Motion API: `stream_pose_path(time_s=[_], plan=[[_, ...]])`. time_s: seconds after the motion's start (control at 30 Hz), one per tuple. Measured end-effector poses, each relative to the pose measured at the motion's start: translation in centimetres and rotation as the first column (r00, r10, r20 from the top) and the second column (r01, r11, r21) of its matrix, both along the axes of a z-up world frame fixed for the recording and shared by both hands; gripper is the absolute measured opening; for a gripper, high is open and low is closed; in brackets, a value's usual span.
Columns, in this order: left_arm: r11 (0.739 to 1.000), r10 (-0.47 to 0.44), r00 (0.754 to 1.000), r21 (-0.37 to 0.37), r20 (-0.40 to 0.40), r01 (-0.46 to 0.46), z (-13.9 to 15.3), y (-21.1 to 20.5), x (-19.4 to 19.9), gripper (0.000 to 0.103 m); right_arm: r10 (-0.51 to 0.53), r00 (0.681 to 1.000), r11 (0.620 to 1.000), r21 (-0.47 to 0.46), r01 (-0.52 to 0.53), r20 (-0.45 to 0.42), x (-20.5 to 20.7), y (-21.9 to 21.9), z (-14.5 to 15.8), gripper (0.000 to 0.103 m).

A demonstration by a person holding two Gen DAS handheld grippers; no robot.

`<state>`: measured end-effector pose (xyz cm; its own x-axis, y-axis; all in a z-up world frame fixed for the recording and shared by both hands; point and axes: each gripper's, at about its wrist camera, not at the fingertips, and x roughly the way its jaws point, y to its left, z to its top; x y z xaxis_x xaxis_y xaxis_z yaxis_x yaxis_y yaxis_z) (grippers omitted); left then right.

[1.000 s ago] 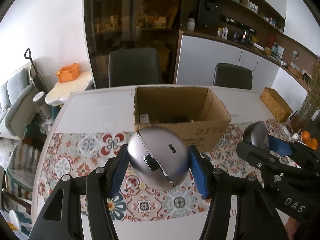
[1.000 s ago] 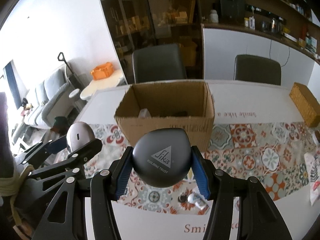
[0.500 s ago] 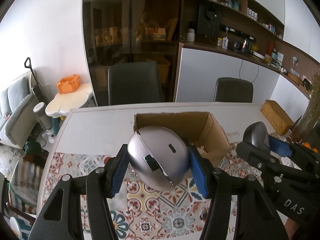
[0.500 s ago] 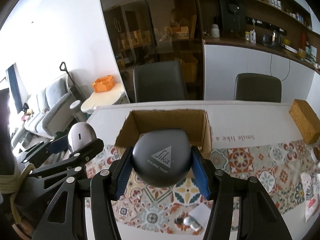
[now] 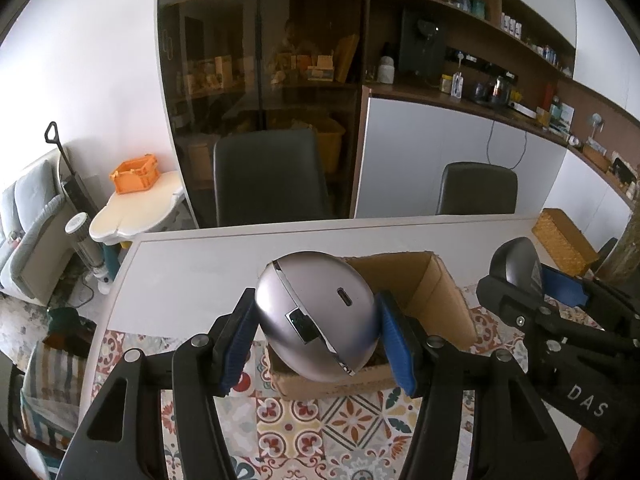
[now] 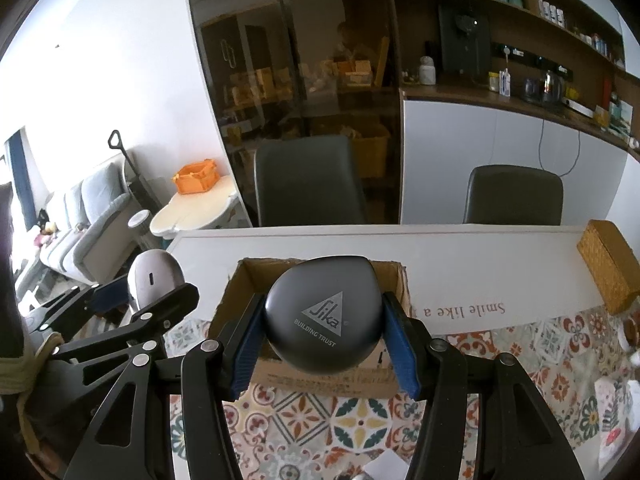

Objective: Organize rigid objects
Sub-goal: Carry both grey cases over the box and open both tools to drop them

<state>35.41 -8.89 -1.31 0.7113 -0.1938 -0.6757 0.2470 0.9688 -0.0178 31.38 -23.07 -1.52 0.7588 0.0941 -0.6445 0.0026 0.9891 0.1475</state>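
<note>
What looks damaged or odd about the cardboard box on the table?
The cardboard box has ragged, torn top edges with no flaps. The silver case in the left gripper also shows a chipped-looking edge near its bottom.

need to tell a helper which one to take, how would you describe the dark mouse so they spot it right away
Find the open cardboard box on the patterned tablecloth. Just in front of it, the right gripper is shut on a rounded dark grey mouse. Unlike the silver mouse in the left gripper, it carries a triangle logo reading Sika Building Trust.
</note>
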Motion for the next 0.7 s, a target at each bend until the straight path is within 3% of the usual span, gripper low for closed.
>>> stream_pose_path(time_s=[0.43,0.7], plan=[[0.999,-0.002,0.995,0.049,-0.101,0.007,-3.7,-0.9,4.5,0.058,0.009,0.990,1.000,-0.005,-0.010,-0.142,5.9,-0.8,-3.6,0.056],[0.998,0.017,0.979,0.069,-0.204,-0.003,-6.6,-1.0,6.7,0.058,0.011,0.969,1.000,0.004,-0.010,-0.246,8.5,-1.1,-7.1,0.056]])
